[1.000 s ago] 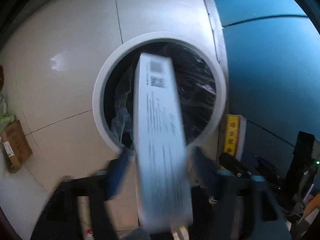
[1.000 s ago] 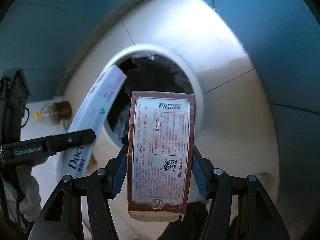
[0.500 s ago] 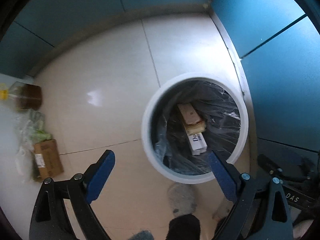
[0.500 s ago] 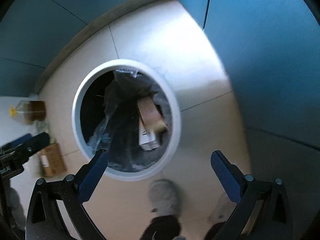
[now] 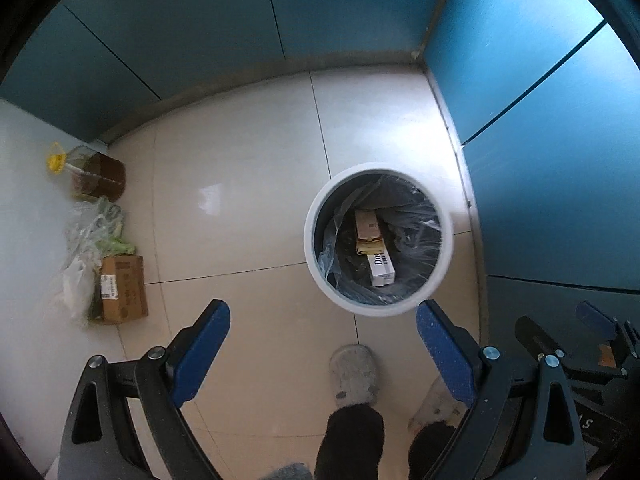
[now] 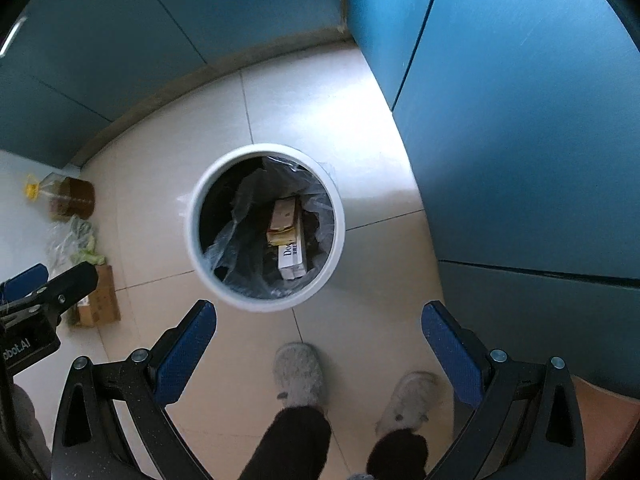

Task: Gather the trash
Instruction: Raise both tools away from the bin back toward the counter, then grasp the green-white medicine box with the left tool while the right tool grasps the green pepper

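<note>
Hanging over the cream tiled floor [image 5: 248, 240], left hand-held gripper [image 5: 322, 354] spread wide, nothing between its blue pads. Right hand-held gripper [image 6: 318, 344] also wide and empty, jaws just opened. Round white bin with clear liner [image 6: 196, 236] below both; brown carton [image 6: 285, 220] and white printed box [image 6: 291, 262] lie inside it, touching. Grey slippers [image 6: 298, 372] near the bin.
</note>
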A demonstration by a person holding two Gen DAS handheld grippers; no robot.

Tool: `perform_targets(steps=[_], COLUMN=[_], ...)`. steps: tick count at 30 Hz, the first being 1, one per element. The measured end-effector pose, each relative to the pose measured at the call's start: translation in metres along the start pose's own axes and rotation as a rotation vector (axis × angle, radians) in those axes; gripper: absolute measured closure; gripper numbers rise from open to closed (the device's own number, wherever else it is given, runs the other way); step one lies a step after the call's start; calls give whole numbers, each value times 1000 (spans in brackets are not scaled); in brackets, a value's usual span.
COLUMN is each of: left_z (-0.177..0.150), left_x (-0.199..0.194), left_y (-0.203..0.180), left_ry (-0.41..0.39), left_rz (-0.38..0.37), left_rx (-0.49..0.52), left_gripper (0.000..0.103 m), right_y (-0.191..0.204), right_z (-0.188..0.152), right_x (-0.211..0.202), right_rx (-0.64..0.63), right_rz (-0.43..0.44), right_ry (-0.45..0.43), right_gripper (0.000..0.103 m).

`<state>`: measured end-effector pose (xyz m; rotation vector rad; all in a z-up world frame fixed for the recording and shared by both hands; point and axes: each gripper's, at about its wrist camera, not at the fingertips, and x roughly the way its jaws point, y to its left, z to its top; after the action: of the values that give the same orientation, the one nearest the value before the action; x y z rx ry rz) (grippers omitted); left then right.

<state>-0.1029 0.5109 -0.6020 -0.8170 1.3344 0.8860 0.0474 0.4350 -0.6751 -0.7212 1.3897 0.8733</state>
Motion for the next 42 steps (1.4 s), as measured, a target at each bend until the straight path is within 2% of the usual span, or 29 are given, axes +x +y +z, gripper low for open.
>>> perform_targets(steps=[12,19,23,26,30,31,36,38,42], left_z=[-31,-50,-57,-58,-47,-46,-41,-44,-48], left_x=[-157,-238,-273,-300,-329,-333,-344,-340,-315], left_y=[1,-2,-6,-22,-75,-86,-200,-255,-366], left_ry=[-84,-136,-161,-201,-249,-253,-247,-201,-30], left_rz=[-35,-52,-33,7,26,23,-31,-82,-196], left_rx=[22,-4,-14,10,70,84,223,274,350], left_gripper=[8,8,8,8,8,8,8,8,8], right_y=[0,-6,-12,-34,-92,-116,-246,-305,-421], right_z=[-26,-43,-55,-63,-68,-72,-108,-135,-195], right_x=[-191,-295,-341,-369,-398,-406,-438,-441,-434], right_rx=[-10,-4,4,67,197,246,466,573,787], right_rz=[31,64,109,161,188,179,85,37,-46], right_ry=[-103,-149,-184,-213,-244,-257,-313,-319,-308], right_gripper=[0,0,0,0,0,0,0,0,0])
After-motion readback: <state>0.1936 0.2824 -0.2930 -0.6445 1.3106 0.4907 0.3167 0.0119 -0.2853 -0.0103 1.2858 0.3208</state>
